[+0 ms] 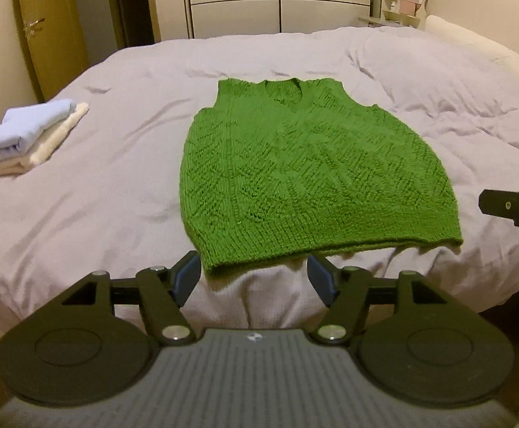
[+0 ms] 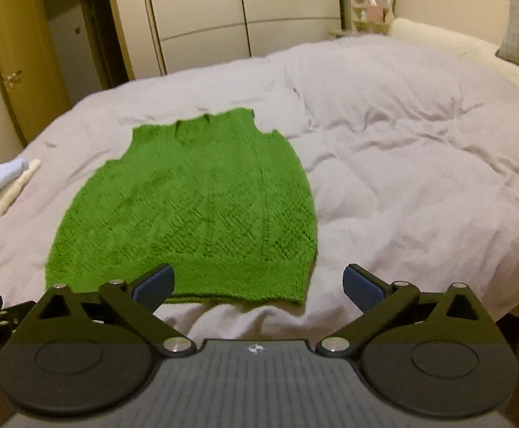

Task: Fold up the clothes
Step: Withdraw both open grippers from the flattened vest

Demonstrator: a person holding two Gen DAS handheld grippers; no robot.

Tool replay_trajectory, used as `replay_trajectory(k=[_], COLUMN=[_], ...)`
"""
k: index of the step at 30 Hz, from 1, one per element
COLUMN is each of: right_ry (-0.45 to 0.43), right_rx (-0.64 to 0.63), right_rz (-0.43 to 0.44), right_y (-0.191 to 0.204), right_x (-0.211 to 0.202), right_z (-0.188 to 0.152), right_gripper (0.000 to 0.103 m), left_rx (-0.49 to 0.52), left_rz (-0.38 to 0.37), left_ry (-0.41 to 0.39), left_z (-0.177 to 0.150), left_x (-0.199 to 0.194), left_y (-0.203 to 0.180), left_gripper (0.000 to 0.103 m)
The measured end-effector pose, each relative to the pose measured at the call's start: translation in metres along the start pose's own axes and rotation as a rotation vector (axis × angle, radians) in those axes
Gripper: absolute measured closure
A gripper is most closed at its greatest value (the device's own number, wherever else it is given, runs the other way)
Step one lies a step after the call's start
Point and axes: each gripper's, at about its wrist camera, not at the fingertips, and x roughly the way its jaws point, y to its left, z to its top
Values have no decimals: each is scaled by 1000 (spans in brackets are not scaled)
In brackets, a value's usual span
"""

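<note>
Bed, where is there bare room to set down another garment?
The widest free patch is the rumpled duvet right of the green knit vest, up to the pillows. A narrower strip lies between the vest and the folded stack at the left edge. The middle is taken.

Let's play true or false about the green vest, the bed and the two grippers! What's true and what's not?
1. The vest lies spread flat on the bed. True.
2. The left gripper holds the vest. False: it is open and holds nothing.
3. The right gripper is open. True.
4. The folded pile sits on the vest. False: it sits apart on the bed, off to the left.
5. The vest is red. False: it is green.
</note>
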Motion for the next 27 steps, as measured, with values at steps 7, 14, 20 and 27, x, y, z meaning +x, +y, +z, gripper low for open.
replay_trajectory(k=[7,14,20,27], right_ry=[12,56,76,97], right_rx=[-15,-16,-51,-76], right_rz=[6,16,24,37], right_y=[6,10,21,29], right_x=[-3,10,20,28], right_z=[0,-7,-10,-11], right_gripper=[0,0,0,0], left_rx=[20,26,0,-7], left_rz=[11,22,22,20], left_ry=[-3,25,39,48], left_z=[1,-4,-4,-4], left_x=[-3,3,8,14], left_y=[-8,-8,-1,2], left_gripper=[36,35,30,15])
